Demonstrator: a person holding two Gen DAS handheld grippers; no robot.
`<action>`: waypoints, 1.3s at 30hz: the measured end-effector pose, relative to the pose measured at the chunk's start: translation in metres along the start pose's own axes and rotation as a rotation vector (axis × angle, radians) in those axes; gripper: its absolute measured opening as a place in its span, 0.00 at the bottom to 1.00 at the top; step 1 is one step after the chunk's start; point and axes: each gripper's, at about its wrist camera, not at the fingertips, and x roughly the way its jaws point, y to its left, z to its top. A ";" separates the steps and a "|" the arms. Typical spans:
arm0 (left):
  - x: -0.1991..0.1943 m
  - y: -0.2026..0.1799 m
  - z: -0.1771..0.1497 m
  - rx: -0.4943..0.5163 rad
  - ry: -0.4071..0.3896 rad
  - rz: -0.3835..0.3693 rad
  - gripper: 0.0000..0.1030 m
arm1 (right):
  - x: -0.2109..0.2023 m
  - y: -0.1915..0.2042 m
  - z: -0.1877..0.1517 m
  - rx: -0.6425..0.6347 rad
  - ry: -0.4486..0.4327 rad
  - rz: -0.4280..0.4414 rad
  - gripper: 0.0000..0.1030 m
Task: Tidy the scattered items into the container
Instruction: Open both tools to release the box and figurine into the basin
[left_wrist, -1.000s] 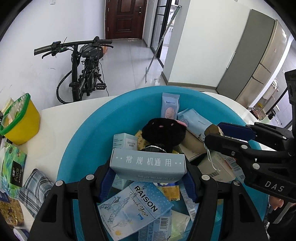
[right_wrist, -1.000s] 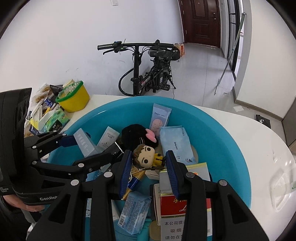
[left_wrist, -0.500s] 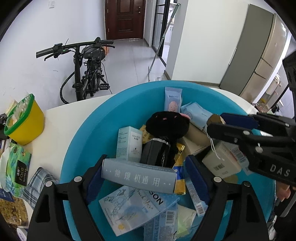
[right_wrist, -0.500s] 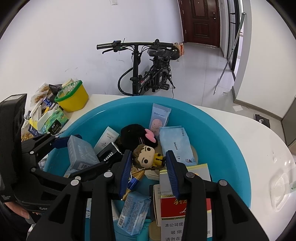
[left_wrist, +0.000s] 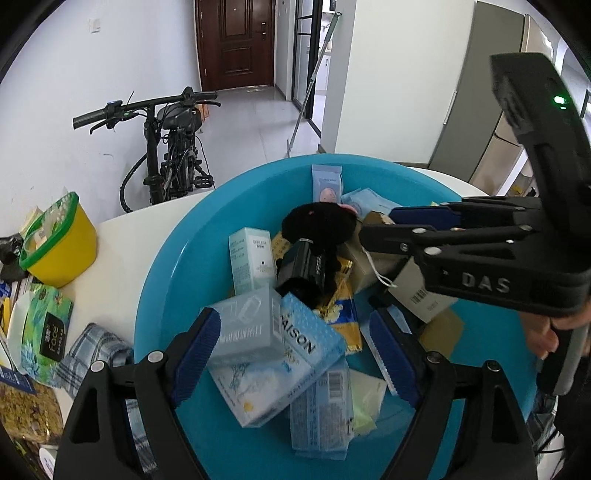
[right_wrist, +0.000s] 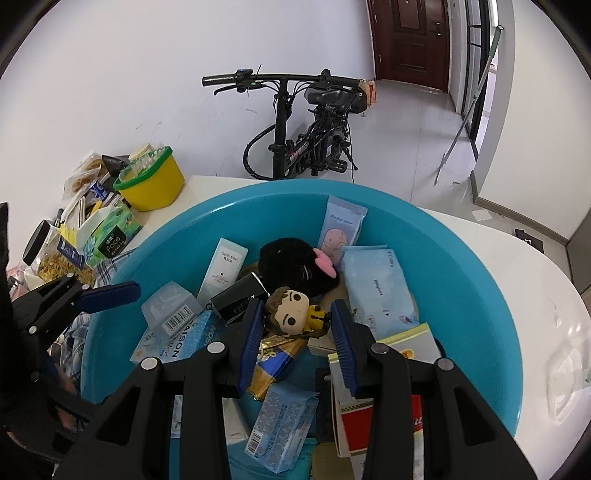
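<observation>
Since a second ago your left gripper (left_wrist: 295, 350) has let go of the pale translucent box (left_wrist: 245, 323): it was clamped flat between the pads, now it lies tilted in the blue basin (left_wrist: 173, 266), resting on the RAISON box (left_wrist: 291, 354). Jaws stand wide apart, with the left pad just beside the box; whether they touch, I cannot tell. Nothing is gripped.

Largest to smallest, as things lie now:
- White table (right_wrist: 546, 295) carries the basin, which holds nearly all the clutter.
- Outside the basin on the left: yellow tub (right_wrist: 153, 184), green tissue pack (right_wrist: 110, 240), plaid cloth (left_wrist: 92, 354), snack jar (right_wrist: 48, 254).
- Inside: blue wipes pack (right_wrist: 376, 288), black plush (right_wrist: 291, 262), GENLESE carton (right_wrist: 221, 269), black box (right_wrist: 240, 297).
- Your right gripper (right_wrist: 297, 347) hangs over the basin middle, jaws partly open either side of the brown-haired doll figure (right_wrist: 290, 312). The left pad sits right against the doll's head; a firm grip can't be confirmed from here.
</observation>
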 end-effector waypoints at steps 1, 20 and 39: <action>-0.002 0.001 -0.002 -0.004 -0.004 -0.003 0.83 | 0.002 0.001 0.000 -0.001 0.003 0.000 0.35; -0.006 0.006 -0.013 -0.032 -0.011 -0.018 0.83 | 0.011 0.005 -0.002 -0.013 0.022 -0.010 0.35; -0.017 0.003 -0.017 -0.053 -0.041 -0.025 0.83 | -0.001 0.003 -0.005 0.004 -0.001 -0.004 0.36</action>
